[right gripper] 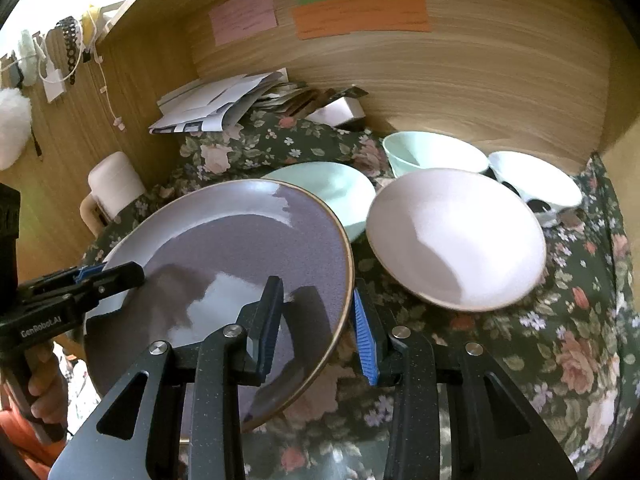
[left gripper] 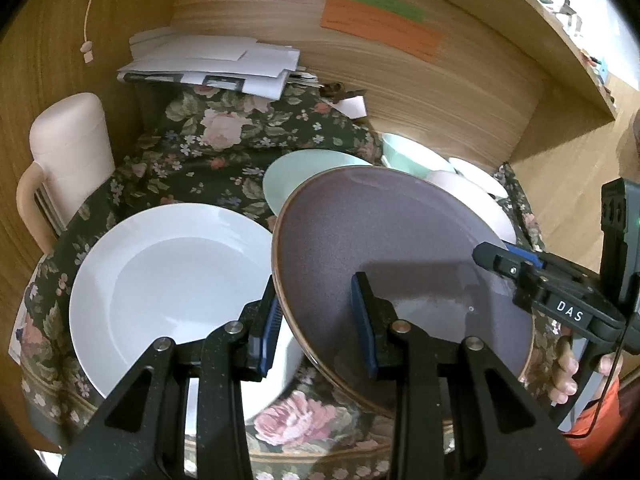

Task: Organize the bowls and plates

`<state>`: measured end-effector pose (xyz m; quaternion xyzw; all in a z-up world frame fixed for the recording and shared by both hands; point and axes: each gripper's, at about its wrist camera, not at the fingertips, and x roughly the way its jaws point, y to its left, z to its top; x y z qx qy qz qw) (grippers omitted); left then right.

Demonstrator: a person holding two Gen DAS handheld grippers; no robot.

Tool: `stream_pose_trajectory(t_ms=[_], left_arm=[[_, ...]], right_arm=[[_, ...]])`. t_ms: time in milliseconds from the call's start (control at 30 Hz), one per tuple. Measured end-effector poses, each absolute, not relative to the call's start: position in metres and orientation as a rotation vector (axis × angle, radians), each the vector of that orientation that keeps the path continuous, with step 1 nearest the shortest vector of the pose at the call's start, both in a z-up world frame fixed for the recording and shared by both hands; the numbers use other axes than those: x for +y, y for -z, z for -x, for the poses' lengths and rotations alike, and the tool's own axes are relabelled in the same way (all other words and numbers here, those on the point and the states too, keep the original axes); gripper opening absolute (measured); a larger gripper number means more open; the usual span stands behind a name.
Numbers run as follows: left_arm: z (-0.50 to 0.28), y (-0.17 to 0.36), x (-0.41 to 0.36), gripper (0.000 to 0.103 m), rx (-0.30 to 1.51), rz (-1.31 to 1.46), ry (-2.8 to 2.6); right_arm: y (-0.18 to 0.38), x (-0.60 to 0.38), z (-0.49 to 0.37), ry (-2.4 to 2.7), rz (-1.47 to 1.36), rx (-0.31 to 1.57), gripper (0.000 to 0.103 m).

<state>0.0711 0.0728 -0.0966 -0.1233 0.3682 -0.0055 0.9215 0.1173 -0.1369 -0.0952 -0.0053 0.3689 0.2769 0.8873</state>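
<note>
A grey-purple plate with a brown rim [left gripper: 392, 240] [right gripper: 240, 248] hangs tilted above the flowered cloth, held from both sides. My left gripper [left gripper: 316, 324] [right gripper: 120, 274] is shut on its left rim. My right gripper [right gripper: 316, 324] [left gripper: 492, 258] is shut on the opposite rim. A large white plate [left gripper: 172, 280] lies to the left, partly under the purple plate's edge. Behind are a mint plate [left gripper: 288, 176] [right gripper: 332, 188] and a mint bowl [left gripper: 404, 152] [right gripper: 432, 152]. A pale pink plate [right gripper: 456, 236] and a white bowl with dark spots [right gripper: 536, 184] lie to the right.
A pale pink jug with a handle [left gripper: 68, 152] [right gripper: 116, 180] stands at the far left. A pile of papers [left gripper: 212, 64] lies at the back against the wooden wall [right gripper: 440, 80]. A hand [left gripper: 564, 372] [right gripper: 44, 392] grips each gripper's handle.
</note>
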Motion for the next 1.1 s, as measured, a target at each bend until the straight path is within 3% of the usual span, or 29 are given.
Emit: stream_pose_trajectory(t_ms=[1100], left_arm=[[-0.058, 0.126, 0.01, 0.033, 0.841, 0.226, 0.08]], right_arm=[[0.133, -0.195, -0.086, -0.497, -0.064, 0.853, 0.031]])
